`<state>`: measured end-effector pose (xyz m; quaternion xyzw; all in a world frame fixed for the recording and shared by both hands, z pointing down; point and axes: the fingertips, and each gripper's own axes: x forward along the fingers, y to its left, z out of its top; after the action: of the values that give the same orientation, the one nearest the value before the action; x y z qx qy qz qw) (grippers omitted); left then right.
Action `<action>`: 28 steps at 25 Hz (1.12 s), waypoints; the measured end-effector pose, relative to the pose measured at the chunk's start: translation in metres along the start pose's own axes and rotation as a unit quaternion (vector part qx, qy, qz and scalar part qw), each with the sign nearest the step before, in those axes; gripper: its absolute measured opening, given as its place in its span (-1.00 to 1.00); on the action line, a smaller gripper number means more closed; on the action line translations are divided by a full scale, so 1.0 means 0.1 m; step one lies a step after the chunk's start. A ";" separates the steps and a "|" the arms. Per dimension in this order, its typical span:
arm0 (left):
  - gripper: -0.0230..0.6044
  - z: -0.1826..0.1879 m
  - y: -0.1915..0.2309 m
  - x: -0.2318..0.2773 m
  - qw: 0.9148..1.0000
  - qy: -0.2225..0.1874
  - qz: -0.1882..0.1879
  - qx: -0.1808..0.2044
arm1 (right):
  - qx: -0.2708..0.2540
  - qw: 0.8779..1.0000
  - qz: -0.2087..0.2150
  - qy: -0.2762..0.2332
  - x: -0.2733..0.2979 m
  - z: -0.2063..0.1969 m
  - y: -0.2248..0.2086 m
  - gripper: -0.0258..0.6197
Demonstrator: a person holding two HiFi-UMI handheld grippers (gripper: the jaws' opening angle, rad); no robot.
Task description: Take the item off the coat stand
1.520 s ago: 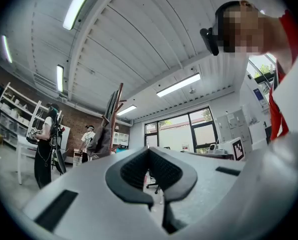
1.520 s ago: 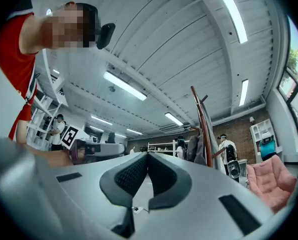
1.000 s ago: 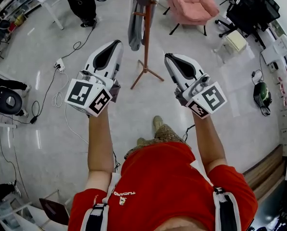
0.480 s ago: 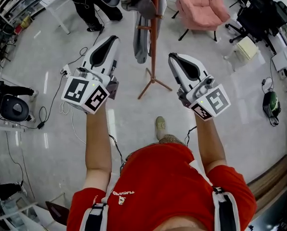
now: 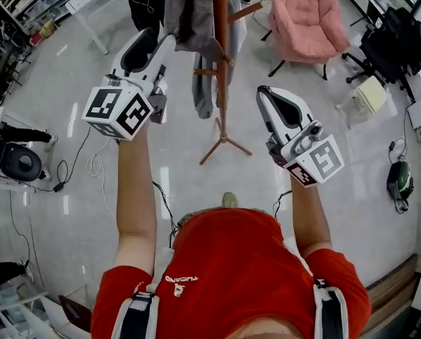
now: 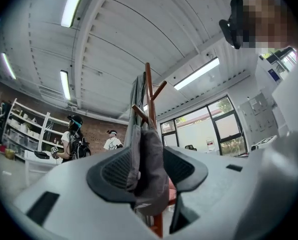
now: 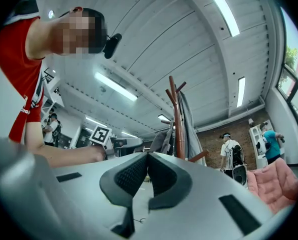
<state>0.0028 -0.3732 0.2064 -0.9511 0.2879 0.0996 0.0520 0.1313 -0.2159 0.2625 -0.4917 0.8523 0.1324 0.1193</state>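
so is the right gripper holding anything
No, the right gripper has its jaws shut together with nothing between them.

Upside-down white lettering (image 5: 180,280) on the chest of the red cotton T-shirt (image 5: 239,260) seems to read "TUCANO". The white window sign (image 6: 209,145) is too small to read.

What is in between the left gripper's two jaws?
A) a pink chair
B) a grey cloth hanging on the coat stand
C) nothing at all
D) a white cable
B: in the left gripper view the grey cloth hangs from the coat stand right between the jaws of the left gripper, which are opening around it.
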 end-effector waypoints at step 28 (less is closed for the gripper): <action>-0.87 0.32 0.57 1.00 0.999 -0.005 -0.023 -0.038 | 0.024 0.997 -0.066 0.008 0.03 -0.20 -0.52 -0.84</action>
<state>0.0474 -0.4691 0.1511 -0.9582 0.2615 0.1141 0.0200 0.1740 -0.2501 0.2751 -0.5452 0.8216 0.0999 0.1329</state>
